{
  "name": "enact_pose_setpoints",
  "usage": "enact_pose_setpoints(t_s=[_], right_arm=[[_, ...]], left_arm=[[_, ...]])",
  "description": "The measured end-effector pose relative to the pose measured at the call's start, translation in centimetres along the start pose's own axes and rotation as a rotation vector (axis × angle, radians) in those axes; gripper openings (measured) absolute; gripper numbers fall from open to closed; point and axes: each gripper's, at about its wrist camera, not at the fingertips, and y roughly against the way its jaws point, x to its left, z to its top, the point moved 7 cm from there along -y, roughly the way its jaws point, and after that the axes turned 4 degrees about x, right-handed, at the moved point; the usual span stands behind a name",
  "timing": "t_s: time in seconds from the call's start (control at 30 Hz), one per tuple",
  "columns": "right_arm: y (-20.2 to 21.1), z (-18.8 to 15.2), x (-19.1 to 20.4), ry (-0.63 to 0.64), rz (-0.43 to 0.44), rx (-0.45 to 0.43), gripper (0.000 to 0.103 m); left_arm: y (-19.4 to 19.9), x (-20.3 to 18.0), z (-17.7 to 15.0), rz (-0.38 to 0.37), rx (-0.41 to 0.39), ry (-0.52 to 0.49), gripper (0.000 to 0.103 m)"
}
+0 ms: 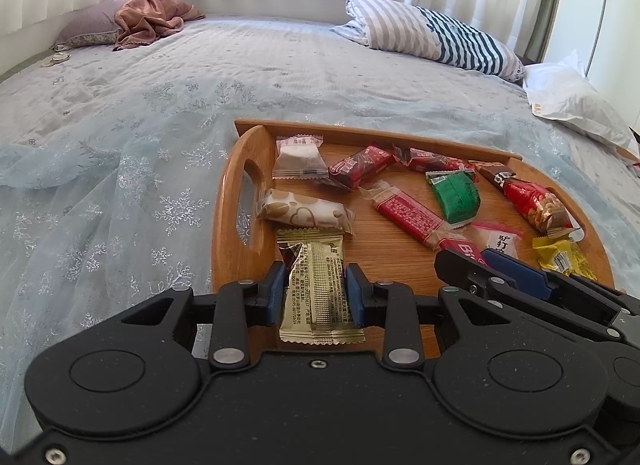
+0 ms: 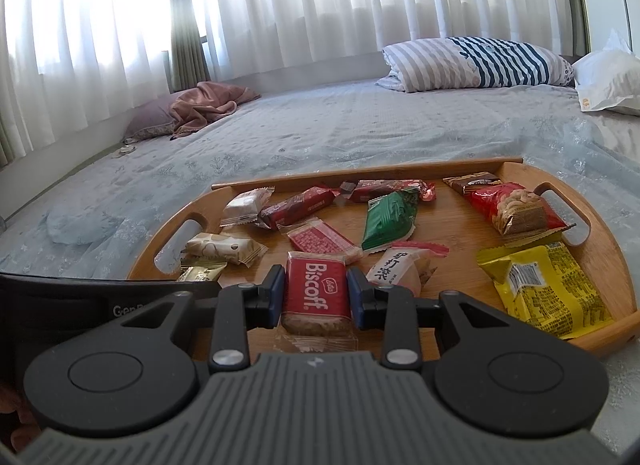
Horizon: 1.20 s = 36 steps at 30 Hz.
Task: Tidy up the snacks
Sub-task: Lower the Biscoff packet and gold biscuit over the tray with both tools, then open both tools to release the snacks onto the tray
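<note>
Pinching a gold foil snack packet (image 1: 316, 293) between the blue pads of the left gripper (image 1: 316, 293), at the near left corner of the oval bamboo tray (image 1: 224, 201). Clamping a red Biscoff biscuit pack (image 2: 316, 297) in the right gripper (image 2: 316, 295), at the tray's near edge. Lying loose across the tray: a white-and-gold wrapped cake (image 1: 304, 211), a green packet (image 1: 456, 195), a red peanut bag (image 1: 532, 199), a yellow packet (image 2: 544, 289) and several red bars. Resting on a pale blue snowflake bedspread (image 1: 120, 169). Judging by the scatter, sorting barely started; nearly everything left ungrouped.
</note>
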Motion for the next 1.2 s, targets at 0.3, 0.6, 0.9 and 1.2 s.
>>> enact_pose_setpoints(t_s=[0.3, 0.6, 0.9, 1.2], right_arm=[[-0.15, 0.06, -0.03, -0.004, -0.001, 0.0, 0.04], [-0.58, 0.24, -0.08, -0.011, 0.002, 0.0, 0.041], [-0.62, 0.3, -0.13, -0.017, 0.003, -0.011, 0.044], [0.05, 0.58, -0.18, -0.018, 0.004, -0.029, 0.045]], left_arm=[[-0.07, -0.04, 0.14, 0.0, -0.002, 0.001, 0.03], [-0.08, -0.03, 0.13, 0.001, -0.002, 0.003, 0.032], [-0.19, 0.07, 0.56, 0.002, -0.004, 0.006, 0.035], [0.45, -0.06, 0.93, 0.014, -0.02, 0.001, 0.043]])
